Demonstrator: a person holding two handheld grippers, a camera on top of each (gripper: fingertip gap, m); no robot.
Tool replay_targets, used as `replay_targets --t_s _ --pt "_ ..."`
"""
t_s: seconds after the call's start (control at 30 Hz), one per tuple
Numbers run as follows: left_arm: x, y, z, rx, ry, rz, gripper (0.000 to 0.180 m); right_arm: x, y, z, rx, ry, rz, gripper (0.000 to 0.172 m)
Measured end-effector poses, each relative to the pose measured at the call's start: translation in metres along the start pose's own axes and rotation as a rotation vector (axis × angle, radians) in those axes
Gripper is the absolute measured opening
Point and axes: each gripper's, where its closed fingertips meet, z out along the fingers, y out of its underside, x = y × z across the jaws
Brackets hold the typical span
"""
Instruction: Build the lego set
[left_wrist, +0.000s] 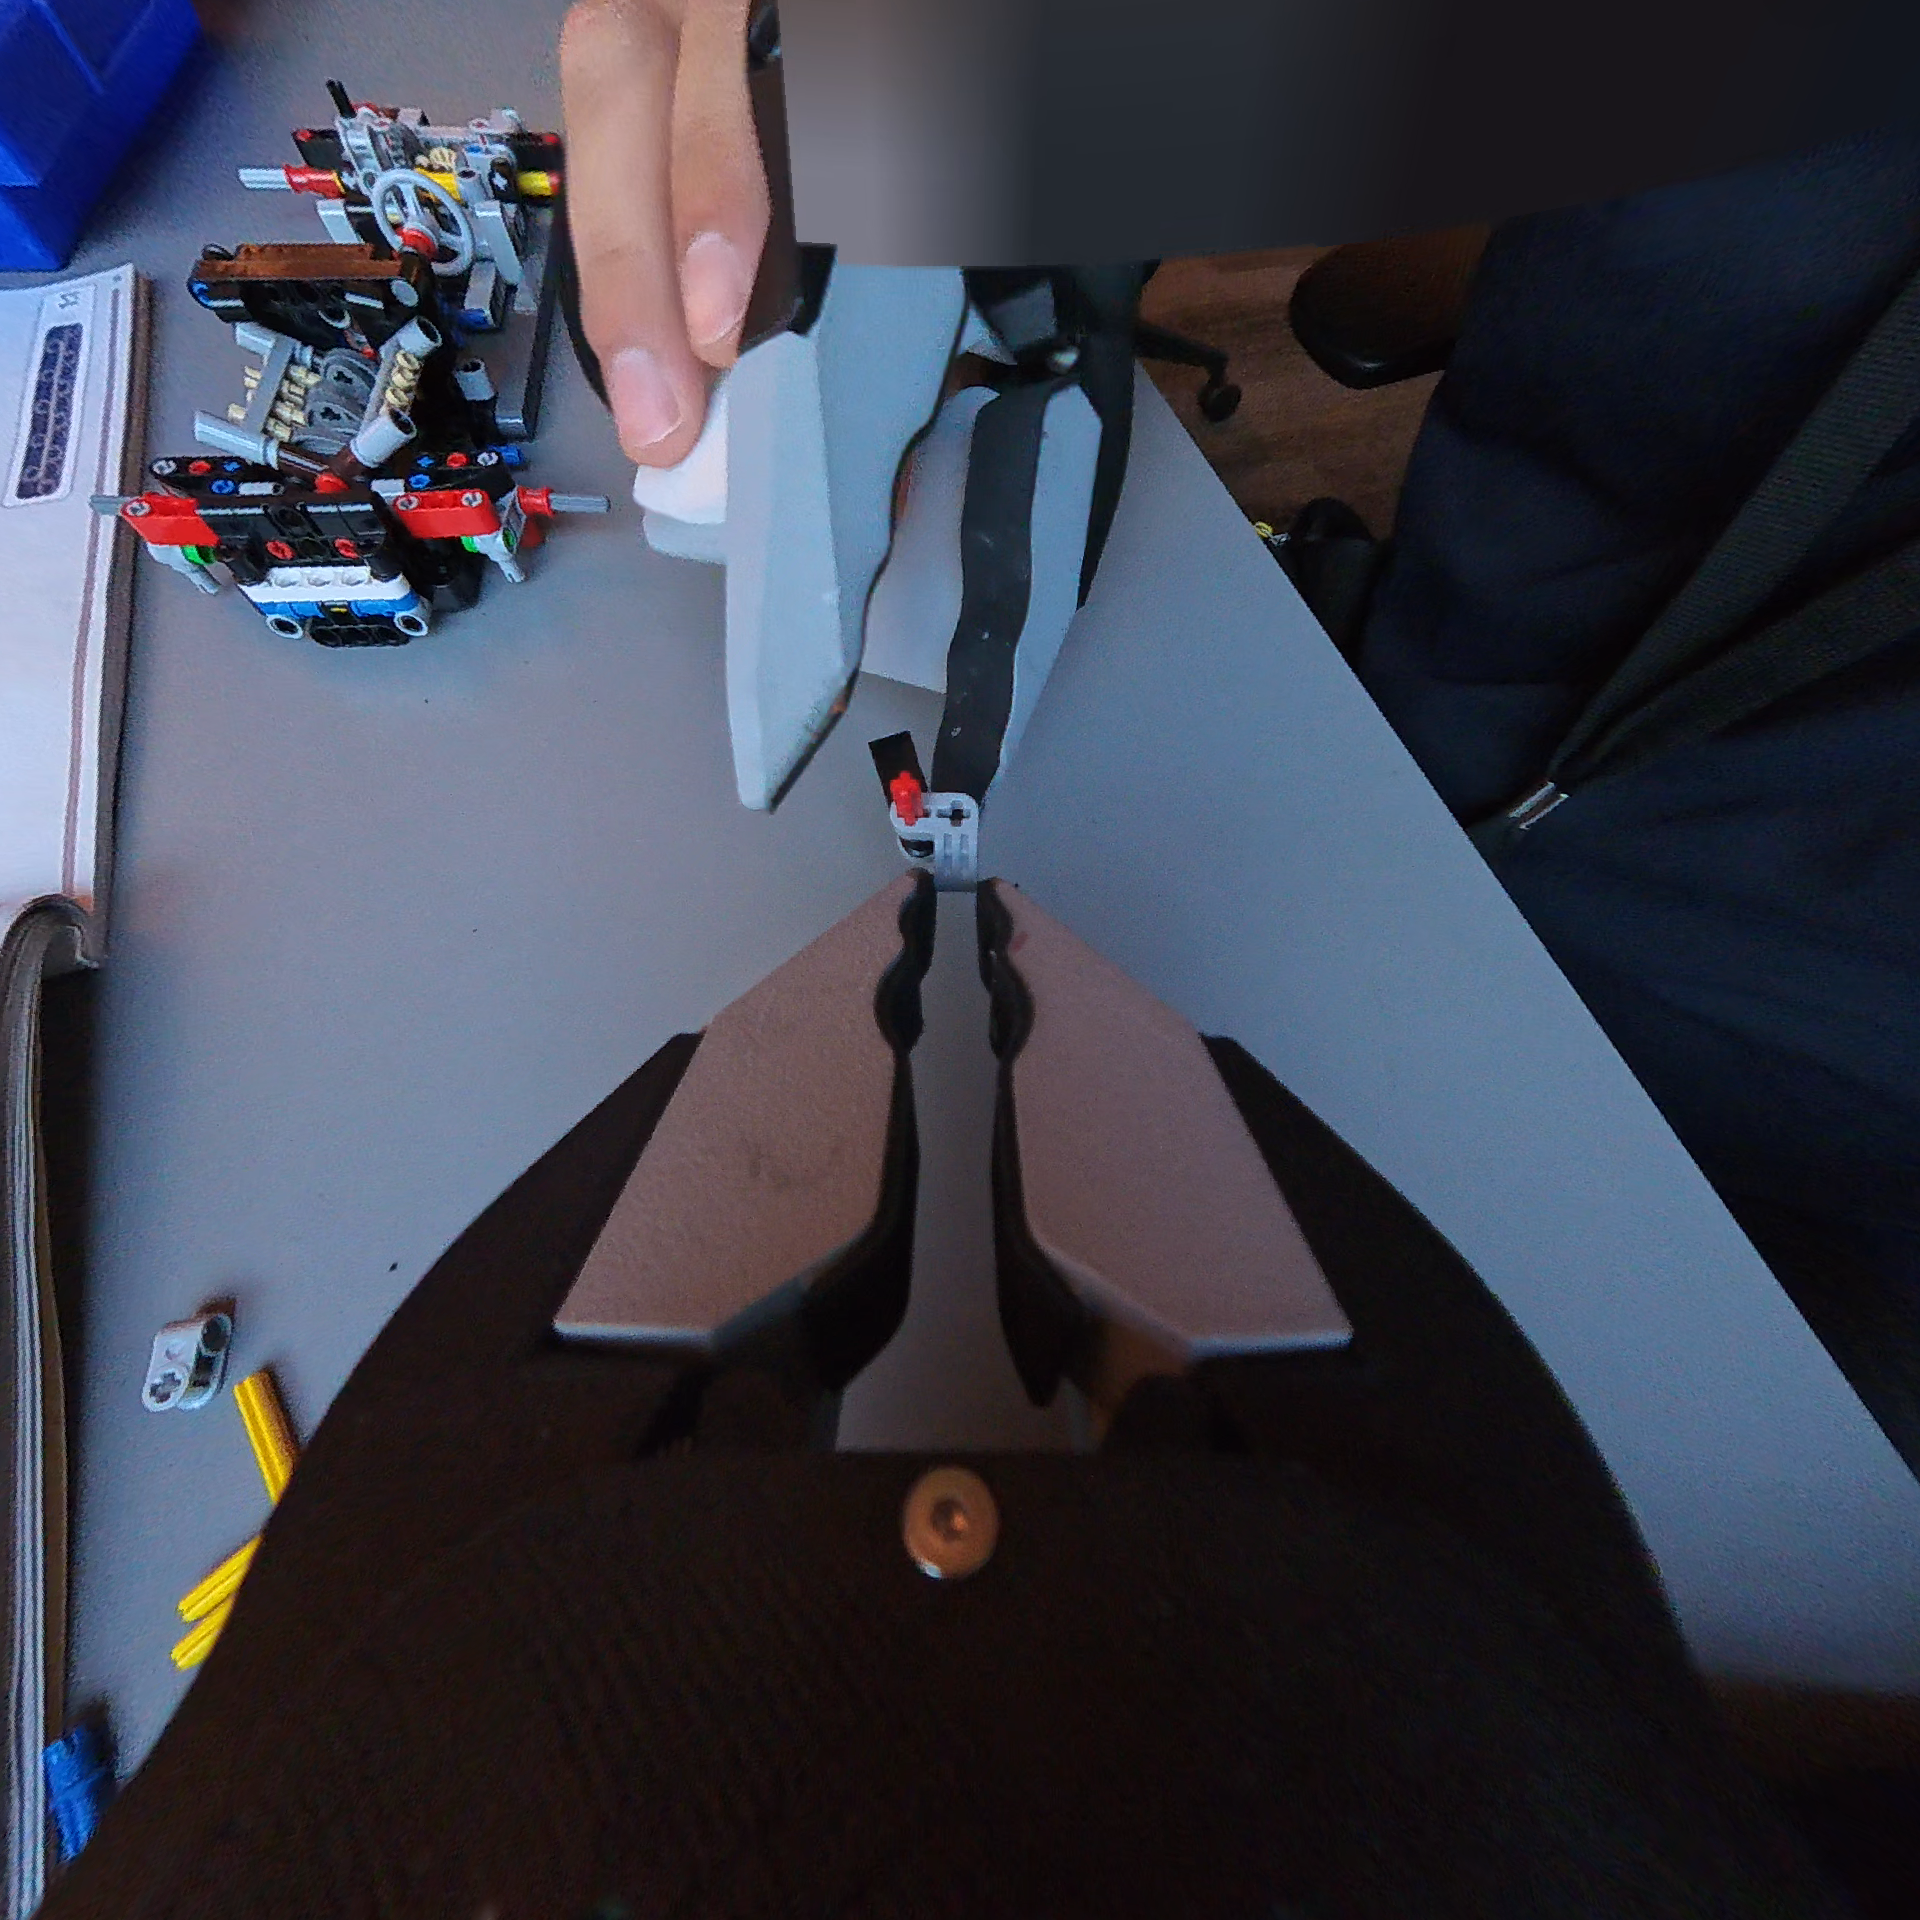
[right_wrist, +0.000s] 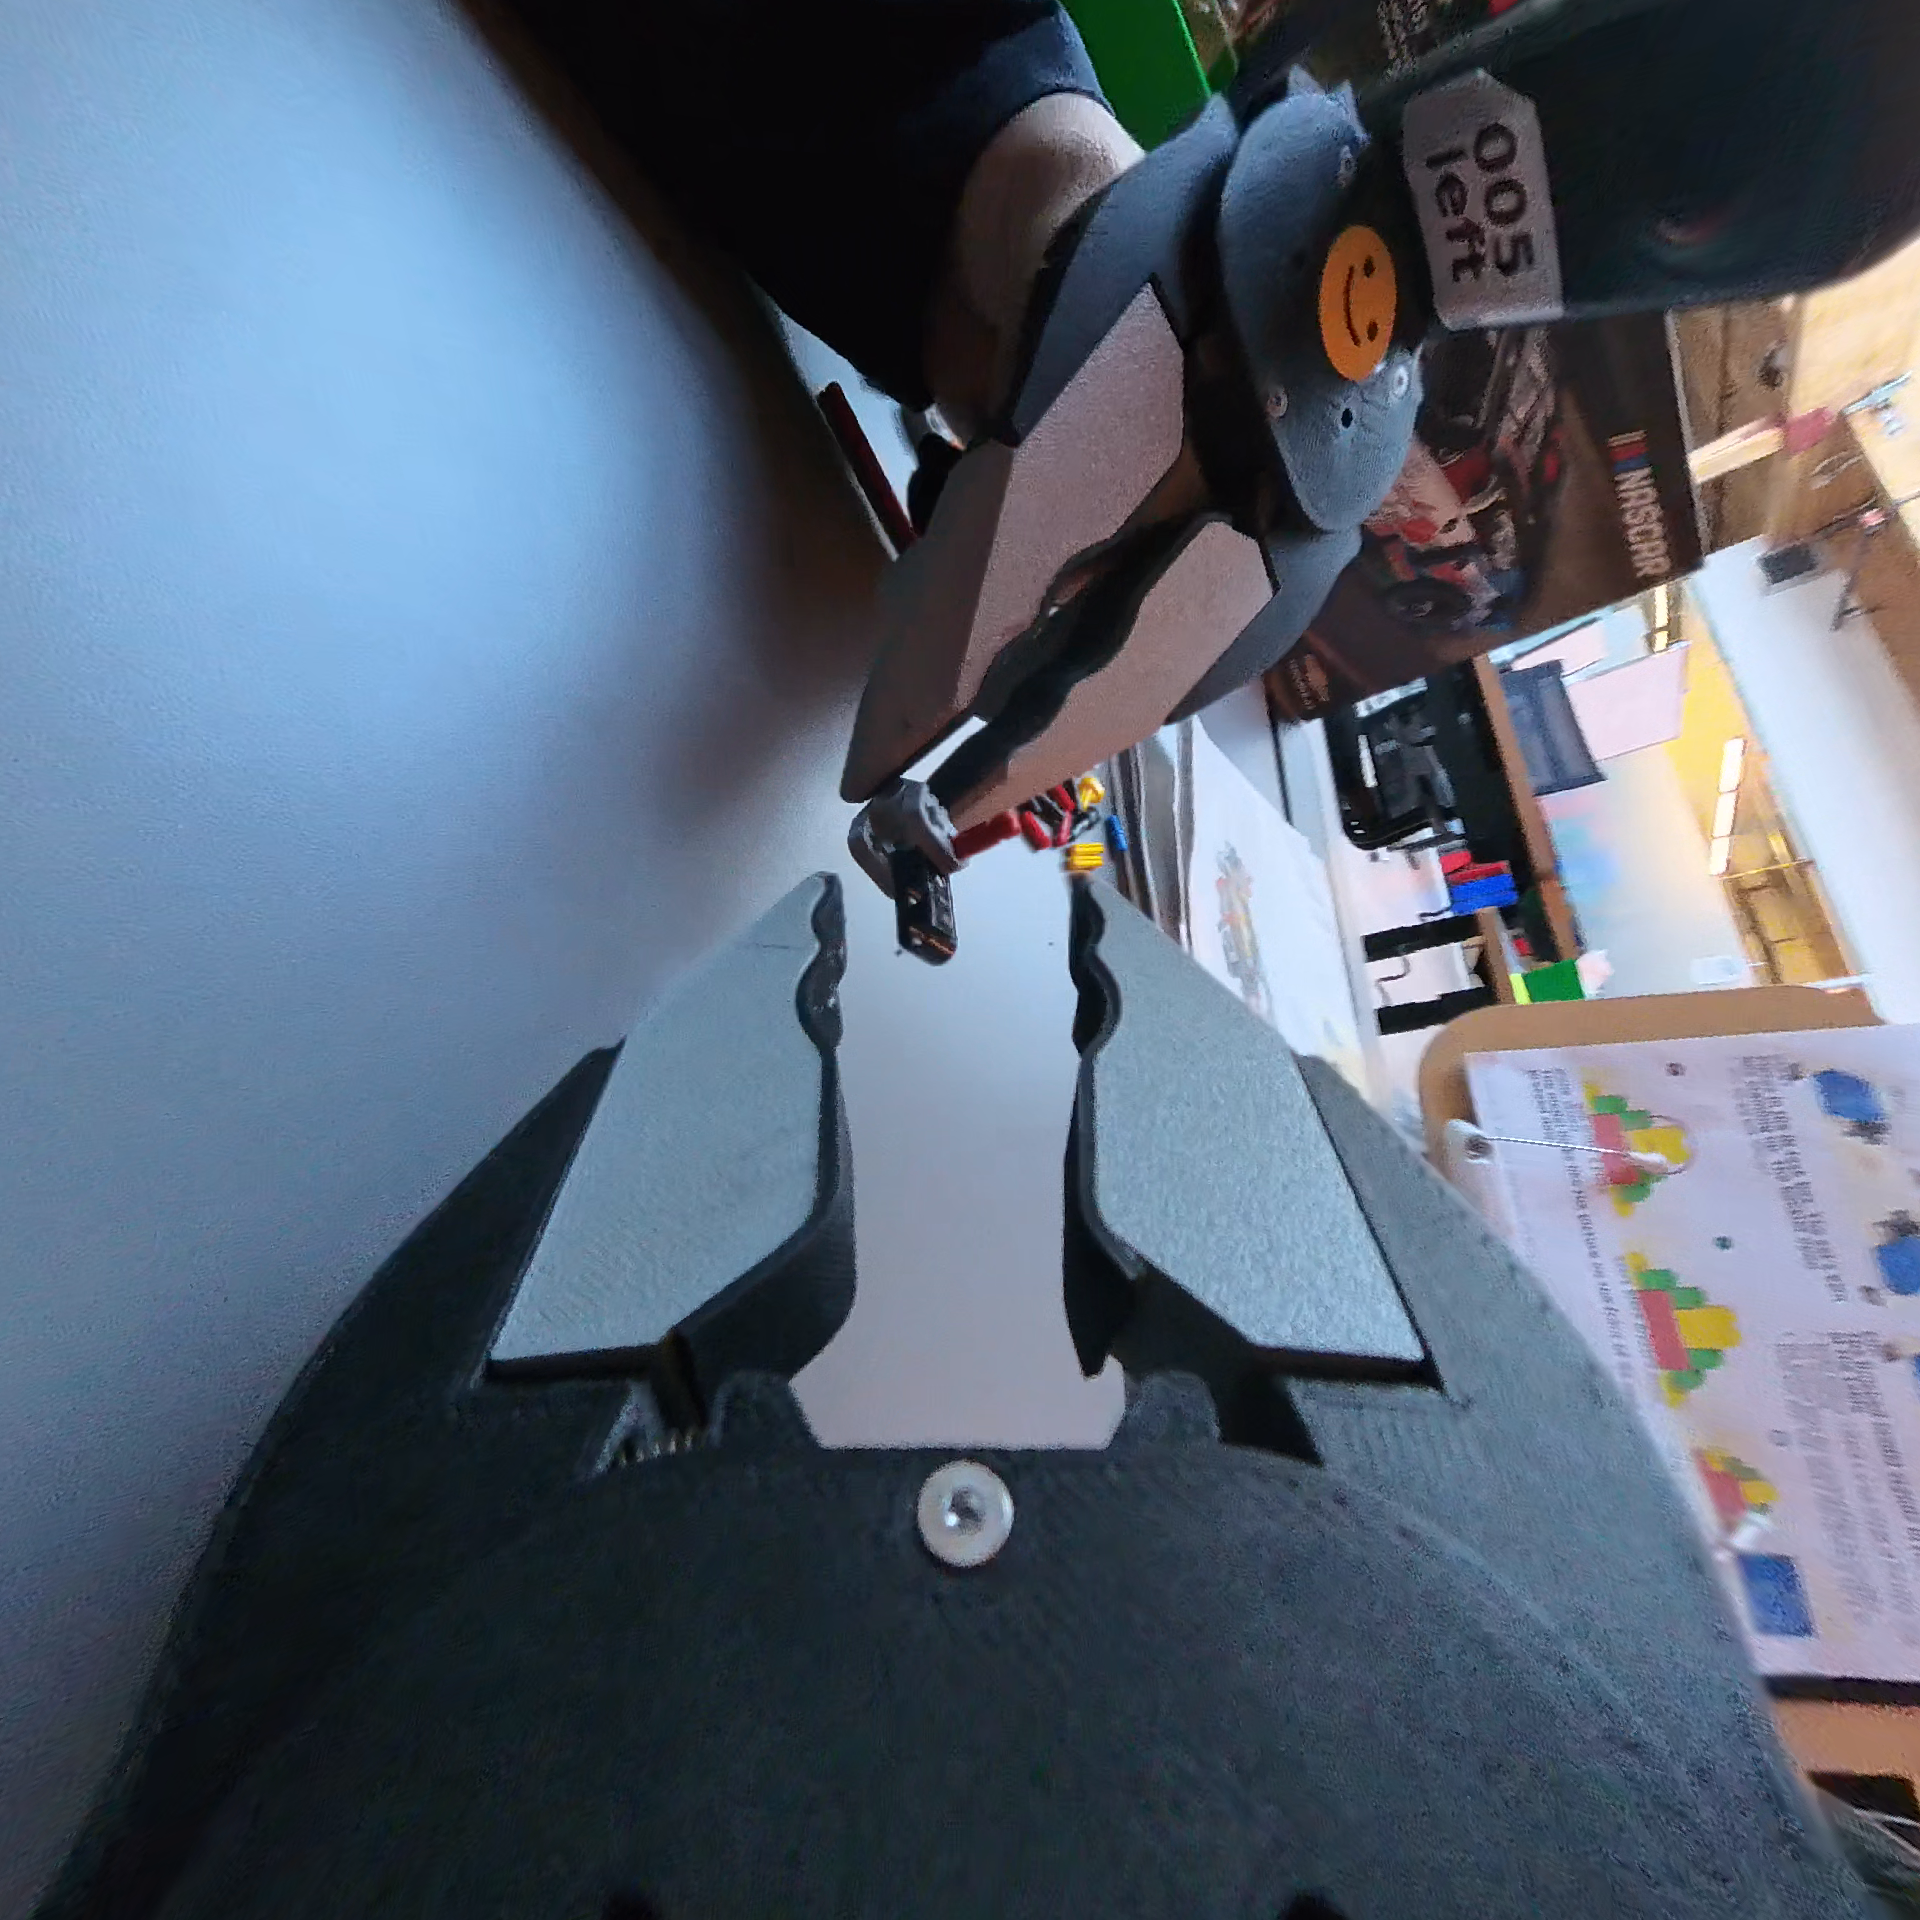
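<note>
Booklet: an open instruction booklet (left_wrist: 62, 499) lies at the far left, at 9 o'clock from the model, flat, so the pages can be read while working.
Loose parts: a small grey connector (left_wrist: 187, 1361) and yellow axles (left_wrist: 260, 1434) lie at 7 o'clock in the left wrist view, probably laid aside within reach.
Model: a partly built brick model (left_wrist: 353, 395) in black, red, grey and blue stands on the grey table (left_wrist: 468, 935) at 10 o'clock, well apart from both tongs.
Left gripper: the left gripper (left_wrist: 954, 888) has its 2 fingers almost together, clamped on the grey connector piece (left_wrist: 940, 831) at the very tips. The grip is at 1 end, I think so that the other end stays free.
Held assembly: the grey piece carries a red pin (left_wrist: 906, 798) and a black beam (right_wrist: 923, 909); it is in the air above the table near its edge, at 12 o'clock from the left fingertips.
Right gripper: the right gripper (right_wrist: 956, 914) has its fingers apart, nothing pressed between them. The black beam hangs just before the gap, nearer the left-hand finger (right_wrist: 821, 935); whether it touches I cannot tell.
Hand: a hand (left_wrist: 665, 208) holds the right gripper from above.
Background: printed sheets (right_wrist: 1714, 1299) and a box lie at 3 o'clock in the right wrist view.
</note>
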Motion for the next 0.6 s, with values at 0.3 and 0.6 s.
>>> replay_targets --t_s 0.3,0.6 --pt "-0.0014 -0.0012 0.0002 0.008 0.012 -0.063 0.005 -0.001 -0.0075 -0.0004 -0.005 0.076 -0.13 0.029" --pt "-0.0027 0.004 0.0041 -0.024 0.024 -0.101 0.005 -0.0057 -0.0018 0.0004 -0.087 0.077 -0.169 0.026"
